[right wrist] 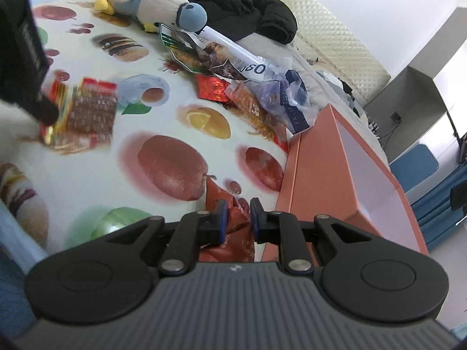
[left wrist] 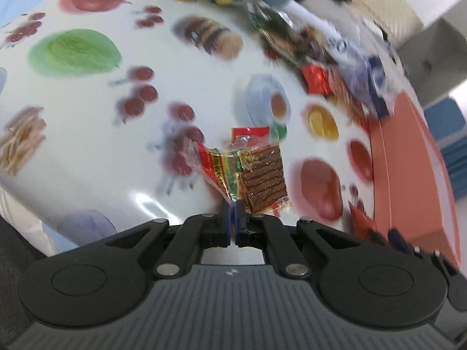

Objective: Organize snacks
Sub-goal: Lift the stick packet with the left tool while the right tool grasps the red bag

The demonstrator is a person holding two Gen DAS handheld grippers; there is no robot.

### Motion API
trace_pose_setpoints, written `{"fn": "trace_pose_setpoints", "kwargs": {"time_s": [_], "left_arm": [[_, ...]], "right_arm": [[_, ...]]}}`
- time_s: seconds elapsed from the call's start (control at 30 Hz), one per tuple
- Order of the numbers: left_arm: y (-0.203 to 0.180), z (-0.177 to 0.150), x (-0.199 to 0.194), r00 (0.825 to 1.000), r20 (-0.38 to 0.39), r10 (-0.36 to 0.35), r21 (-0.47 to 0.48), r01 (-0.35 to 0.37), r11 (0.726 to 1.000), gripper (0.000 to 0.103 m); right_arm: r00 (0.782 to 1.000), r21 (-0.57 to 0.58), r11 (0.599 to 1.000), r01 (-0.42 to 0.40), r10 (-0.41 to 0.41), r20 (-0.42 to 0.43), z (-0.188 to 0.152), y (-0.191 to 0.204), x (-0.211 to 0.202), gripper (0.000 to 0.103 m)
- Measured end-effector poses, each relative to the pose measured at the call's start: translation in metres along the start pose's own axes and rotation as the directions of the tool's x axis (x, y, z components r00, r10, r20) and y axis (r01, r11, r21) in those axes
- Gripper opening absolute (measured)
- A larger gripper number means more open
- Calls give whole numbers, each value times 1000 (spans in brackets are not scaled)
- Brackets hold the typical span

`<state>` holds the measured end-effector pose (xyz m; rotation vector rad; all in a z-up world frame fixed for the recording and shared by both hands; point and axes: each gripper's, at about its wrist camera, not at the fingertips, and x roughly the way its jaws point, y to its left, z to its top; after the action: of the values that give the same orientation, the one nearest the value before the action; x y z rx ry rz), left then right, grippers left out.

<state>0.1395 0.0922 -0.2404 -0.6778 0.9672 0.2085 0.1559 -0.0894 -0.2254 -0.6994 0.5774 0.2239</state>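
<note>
- the brown snack packets [left wrist: 256,175], clear-wrapped with red and green printing, hang by their sealed edge from the left gripper [left wrist: 233,208], above the fruit-printed cloth [left wrist: 87,116]; there seem to be two packets pinched together, though blur makes the count unsure.
- the left gripper's jaws are pressed together on that wrapper edge, with almost no gap between the blue pads.
- in the right wrist view the same packets [right wrist: 87,110] show at the left, blurred, held by the dark left gripper [right wrist: 43,108] over the cloth [right wrist: 175,110].
- a red snack packet [right wrist: 233,227] sits between the fingers of the right gripper [right wrist: 235,213], near the cloth's front edge and just beside the orange box [right wrist: 315,160]; the jaws stand a little apart with the wrapper bunched between them, and whether they actually clamp it cannot be told.
- the orange box lies at the cloth's right edge, its pale inside showing [left wrist: 408,160].
- a pile of other snacks [right wrist: 233,81] in red, green and clear wrappers lies on the far part of the cloth, with a blue-and-clear plastic bag [right wrist: 292,99] at its right, near the box's far end.
- a grey and blue plush toy [right wrist: 157,5] lies beyond the pile, with a black jacket [right wrist: 248,8] behind it.
</note>
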Motion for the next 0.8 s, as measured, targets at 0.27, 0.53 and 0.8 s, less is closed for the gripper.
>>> {"fn": "trace_pose_setpoints", "kwargs": {"time_s": [0.27, 0.53, 0.8], "left_arm": [[-21, -3, 5, 998, -63, -21, 48, 24, 999, 4], [-27, 3, -4, 997, -71, 0, 141, 11, 990, 54], [-24, 14, -18, 997, -66, 39, 323, -15, 946, 81]], "right_arm": [[999, 60, 997, -48, 49, -16, -7, -5, 4, 19], [995, 152, 984, -97, 99, -8, -12, -19, 6, 19], [971, 325, 915, -240, 231, 66, -16, -42, 2, 83]]}}
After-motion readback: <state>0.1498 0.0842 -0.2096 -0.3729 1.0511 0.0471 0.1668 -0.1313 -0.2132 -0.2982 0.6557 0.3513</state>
